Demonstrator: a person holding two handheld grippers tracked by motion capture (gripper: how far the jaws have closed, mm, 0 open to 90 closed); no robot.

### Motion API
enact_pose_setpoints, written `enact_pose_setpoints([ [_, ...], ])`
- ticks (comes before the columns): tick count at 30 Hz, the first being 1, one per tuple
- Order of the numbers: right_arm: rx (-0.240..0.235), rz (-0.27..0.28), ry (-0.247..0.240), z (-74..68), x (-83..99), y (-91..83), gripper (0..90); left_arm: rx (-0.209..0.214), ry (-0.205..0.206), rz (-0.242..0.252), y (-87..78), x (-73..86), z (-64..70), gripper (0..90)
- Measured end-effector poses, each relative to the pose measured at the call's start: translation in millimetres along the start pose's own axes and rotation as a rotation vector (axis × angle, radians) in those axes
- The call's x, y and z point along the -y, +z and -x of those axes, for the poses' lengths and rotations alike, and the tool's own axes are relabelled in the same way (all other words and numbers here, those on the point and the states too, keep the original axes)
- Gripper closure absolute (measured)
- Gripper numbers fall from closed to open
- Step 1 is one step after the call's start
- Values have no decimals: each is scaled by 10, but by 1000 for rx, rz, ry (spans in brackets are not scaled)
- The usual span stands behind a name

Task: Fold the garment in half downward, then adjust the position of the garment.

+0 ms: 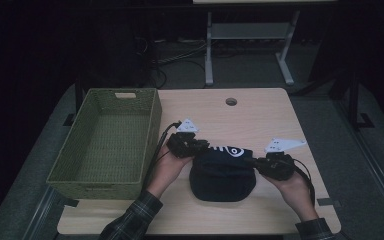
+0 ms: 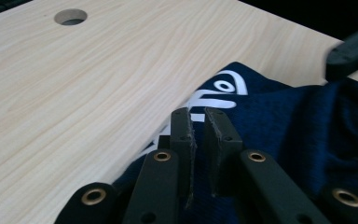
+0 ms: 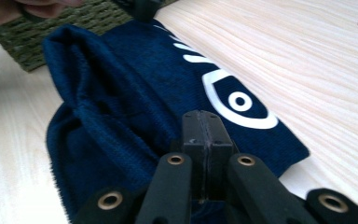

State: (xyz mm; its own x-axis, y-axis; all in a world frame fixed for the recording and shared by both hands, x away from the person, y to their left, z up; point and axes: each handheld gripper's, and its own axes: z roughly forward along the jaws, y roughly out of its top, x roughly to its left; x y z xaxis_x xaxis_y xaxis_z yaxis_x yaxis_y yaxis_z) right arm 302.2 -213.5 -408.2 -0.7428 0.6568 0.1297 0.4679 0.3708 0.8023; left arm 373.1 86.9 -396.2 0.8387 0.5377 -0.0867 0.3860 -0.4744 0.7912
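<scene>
Right gripper view: towel's (image 3: 135, 93) white logo (image 3: 237, 100), illegible

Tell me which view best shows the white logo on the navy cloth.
The right gripper view: the white logo lies close and unblocked there. The left gripper view catches part of it past the jaws; the high view shows it small and dim.

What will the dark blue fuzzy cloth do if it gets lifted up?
The dark blue fuzzy cloth will probably droop, since it already lies in soft folds. It looks light, and unlikely to slip: the right gripper pinches its edge tight, while the left gripper stands slightly open over it.
</scene>
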Motion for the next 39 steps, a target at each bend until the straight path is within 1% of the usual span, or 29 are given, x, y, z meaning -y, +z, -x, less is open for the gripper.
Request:
enact_pose_setpoints([
  [4, -13, -24, -7, -63, 59, 37, 895, -1, -3, -23, 31, 38, -3, 810],
  [7, -22, -40, -7, -110, 117, 60, 895, 4, -1, -55, 59, 90, 23, 810],
  [8, -25, -44, -5, -125, 140, 67, 895, 6, 1, -63, 71, 110, 32, 809],
  [9, -27, -52, -9, -138, 164, 71, 895, 8, 12, -78, 80, 130, 36, 808],
  [11, -31, -60, 0, -176, 213, 83, 895, 13, 6, -88, 110, 181, 50, 806],
  [13, -36, -66, -4, -207, 269, 101, 895, 14, 5, -106, 140, 230, 64, 802],
  [15, -34, -88, -1, -243, 315, 126, 895, 13, -3, -114, 165, 264, 80, 802],
  [16, -37, -93, -1, -255, 335, 137, 895, 17, 2, -124, 178, 281, 82, 802],
  [18, -41, -103, 4, -270, 377, 161, 897, 15, -3, -136, 209, 313, 93, 804],
  [19, -45, -107, 17, -279, 398, 167, 897, 17, -1, -142, 220, 327, 93, 805],
  [20, -46, -109, 11, -280, 415, 176, 897, 16, -1, -147, 239, 341, 97, 807],
  [22, -43, -111, 16, -291, 451, 185, 898, 11, 1, -165, 277, 371, 98, 820],
  [24, -38, -128, 15, -312, 487, 208, 899, 4, 0, -182, 320, 410, 98, 840],
  [25, -39, -133, 17, -325, 511, 226, 900, 4, 1, -181, 341, 432, 93, 847],
  [26, -35, -152, 16, -357, 542, 251, 900, 6, -2, -178, 345, 438, 90, 859],
  [28, -18, -143, -1, -402, 574, 259, 900, 7, -16, -170, 358, 445, 79, 868],
  [29, -14, -145, -9, -409, 574, 255, 900, 9, -13, -171, 355, 443, 75, 867],
  [31, -17, -148, -7, -408, 560, 253, 900, 10, -14, -164, 333, 433, 82, 848],
  [32, -18, -147, -12, -405, 546, 245, 900, 17, -27, -154, 307, 420, 84, 811],
  [33, -17, -137, -17, -402, 529, 225, 899, 17, -29, -145, 265, 402, 90, 785],
  [34, -19, -120, -20, -394, 510, 195, 899, 17, -20, -140, 211, 382, 104, 770],
  [35, -17, -103, -14, -389, 488, 162, 899, 17, -8, -132, 154, 368, 119, 761],
  [36, -7, -87, -14, -374, 465, 134, 899, 26, -6, -114, 84, 364, 151, 751],
  [37, 6, -73, -20, -349, 431, 110, 899, 29, -5, -105, 49, 370, 179, 749],
  [39, 13, -58, -13, -310, 381, 91, 899, 36, 2, -97, -27, 404, 246, 740],
])
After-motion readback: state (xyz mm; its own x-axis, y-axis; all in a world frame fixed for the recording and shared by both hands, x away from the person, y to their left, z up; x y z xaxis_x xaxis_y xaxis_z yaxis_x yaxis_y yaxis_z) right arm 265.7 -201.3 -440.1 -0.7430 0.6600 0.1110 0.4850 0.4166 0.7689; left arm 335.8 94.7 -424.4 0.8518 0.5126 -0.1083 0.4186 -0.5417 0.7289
